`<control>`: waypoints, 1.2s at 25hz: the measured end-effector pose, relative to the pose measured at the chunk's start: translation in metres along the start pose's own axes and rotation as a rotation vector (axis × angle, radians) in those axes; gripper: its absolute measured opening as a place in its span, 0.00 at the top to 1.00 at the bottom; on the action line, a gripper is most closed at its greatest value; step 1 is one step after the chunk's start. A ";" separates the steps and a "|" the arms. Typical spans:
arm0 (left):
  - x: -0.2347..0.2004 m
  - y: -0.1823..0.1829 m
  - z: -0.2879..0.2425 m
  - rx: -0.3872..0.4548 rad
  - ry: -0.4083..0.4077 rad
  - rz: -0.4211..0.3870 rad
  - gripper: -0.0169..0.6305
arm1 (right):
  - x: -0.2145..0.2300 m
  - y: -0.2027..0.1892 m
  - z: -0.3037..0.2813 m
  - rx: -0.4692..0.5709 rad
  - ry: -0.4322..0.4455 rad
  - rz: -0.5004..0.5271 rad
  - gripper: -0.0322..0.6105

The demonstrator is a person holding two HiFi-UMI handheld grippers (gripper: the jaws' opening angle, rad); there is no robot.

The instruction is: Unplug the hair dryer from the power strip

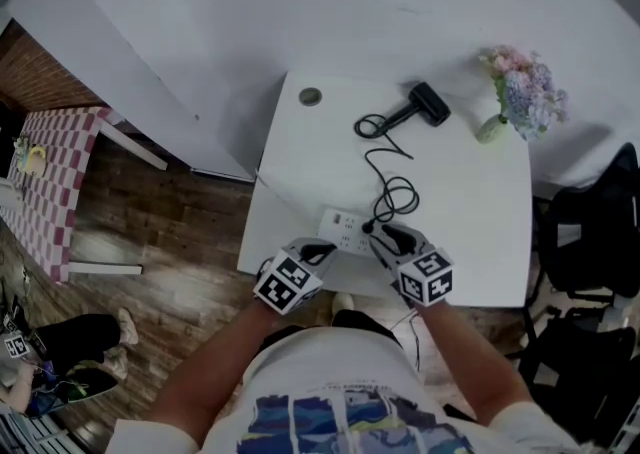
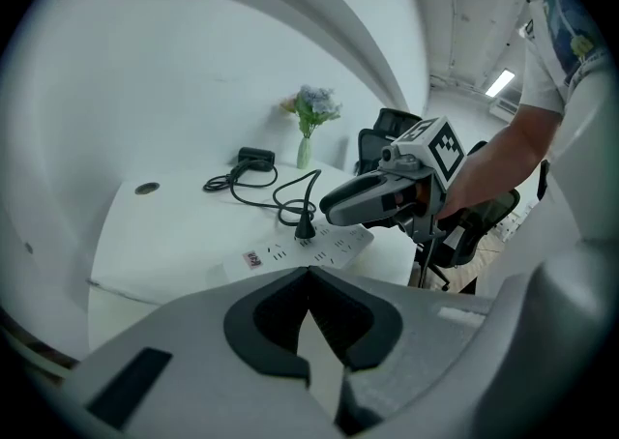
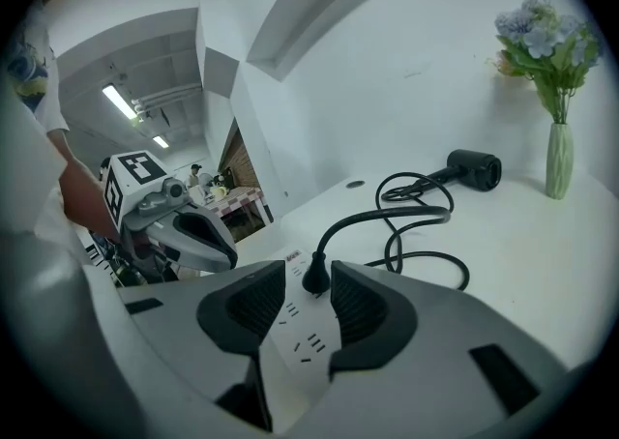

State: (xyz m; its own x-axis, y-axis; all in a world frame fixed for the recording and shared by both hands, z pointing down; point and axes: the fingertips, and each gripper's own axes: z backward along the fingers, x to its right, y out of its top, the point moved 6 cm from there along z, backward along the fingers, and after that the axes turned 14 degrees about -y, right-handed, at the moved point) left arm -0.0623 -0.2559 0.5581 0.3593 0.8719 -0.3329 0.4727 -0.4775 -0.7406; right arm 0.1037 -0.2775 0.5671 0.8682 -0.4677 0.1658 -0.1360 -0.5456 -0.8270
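A black hair dryer (image 1: 430, 102) lies at the back of the white table (image 1: 470, 202). Its black cord (image 1: 395, 192) loops forward to a plug (image 1: 368, 228) seated in the white power strip (image 1: 342, 232) near the front edge. In the right gripper view, my right gripper (image 3: 309, 278) is open and its two pads stand either side of the plug (image 3: 315, 278), with a small gap on the left. My left gripper (image 2: 309, 273) is shut on nothing and hovers short of the strip's (image 2: 290, 251) left end.
A green vase of flowers (image 1: 520, 92) stands at the table's back right corner. A round cable hole (image 1: 310, 97) is at the back left. Black chairs (image 1: 590, 232) stand right of the table, and a checkered table (image 1: 50, 182) far left.
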 end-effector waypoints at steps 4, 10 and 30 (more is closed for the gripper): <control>-0.008 0.000 -0.011 -0.025 -0.004 0.001 0.97 | 0.002 0.002 -0.013 -0.010 0.014 -0.002 0.74; -0.012 0.002 -0.024 -0.058 -0.013 -0.010 0.97 | 0.002 0.006 -0.024 -0.016 0.022 0.009 0.75; -0.022 -0.003 -0.046 -0.125 -0.034 0.001 0.97 | -0.002 0.008 -0.035 -0.052 0.013 0.106 0.85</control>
State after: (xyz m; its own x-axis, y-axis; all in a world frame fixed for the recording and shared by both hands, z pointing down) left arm -0.0347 -0.2785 0.5950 0.3337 0.8735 -0.3546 0.5698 -0.4865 -0.6623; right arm 0.0838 -0.3050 0.5788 0.8413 -0.5337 0.0863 -0.2515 -0.5277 -0.8113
